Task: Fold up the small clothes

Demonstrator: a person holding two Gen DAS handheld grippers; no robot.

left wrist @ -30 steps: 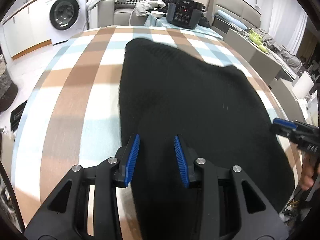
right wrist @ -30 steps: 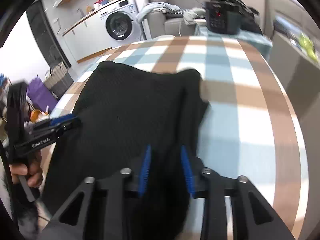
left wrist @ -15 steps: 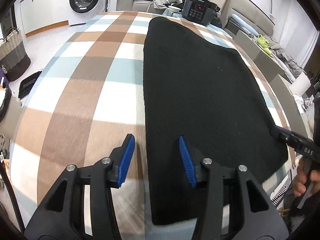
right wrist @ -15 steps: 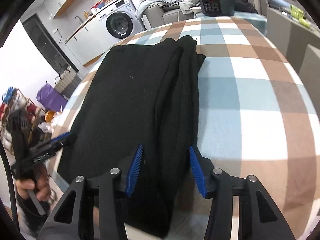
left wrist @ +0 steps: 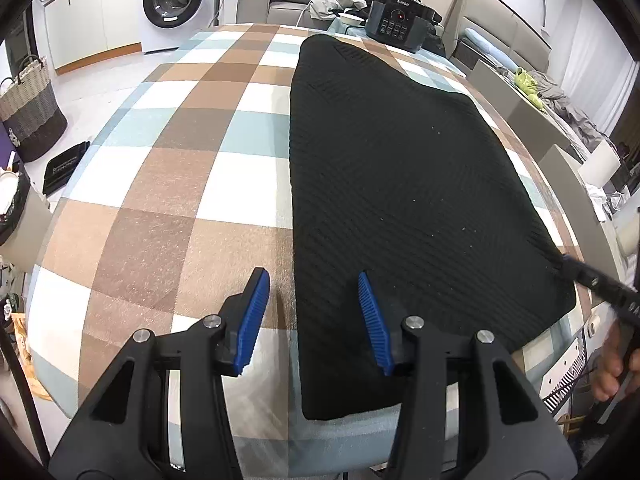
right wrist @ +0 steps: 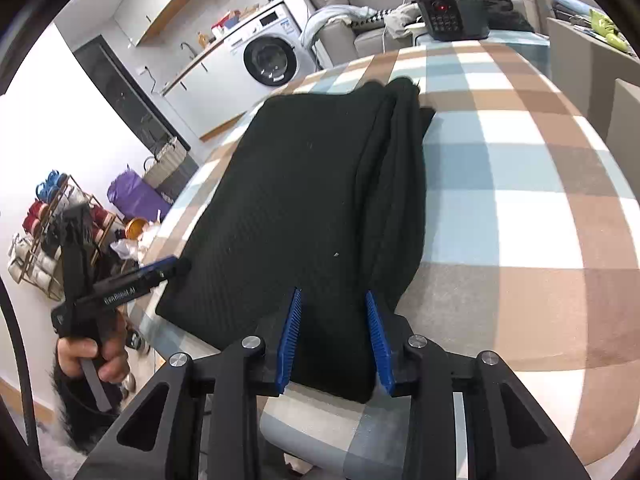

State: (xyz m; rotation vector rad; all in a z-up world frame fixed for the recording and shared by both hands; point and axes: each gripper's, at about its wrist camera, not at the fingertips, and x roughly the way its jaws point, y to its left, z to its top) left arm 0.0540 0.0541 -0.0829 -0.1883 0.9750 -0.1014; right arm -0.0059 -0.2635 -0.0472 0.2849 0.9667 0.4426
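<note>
"SUPOR" on black cooker (left wrist: 400,20); "GenRobot.AI" on left gripper (right wrist: 172,266) side.

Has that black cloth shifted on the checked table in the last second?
Yes. The black cloth has been drawn toward the near table edge, away from the cooker; its near end now lies flat there.

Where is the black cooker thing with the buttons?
In the left wrist view, the cooker sits past the table's far edge, just beyond the black garment.
</note>
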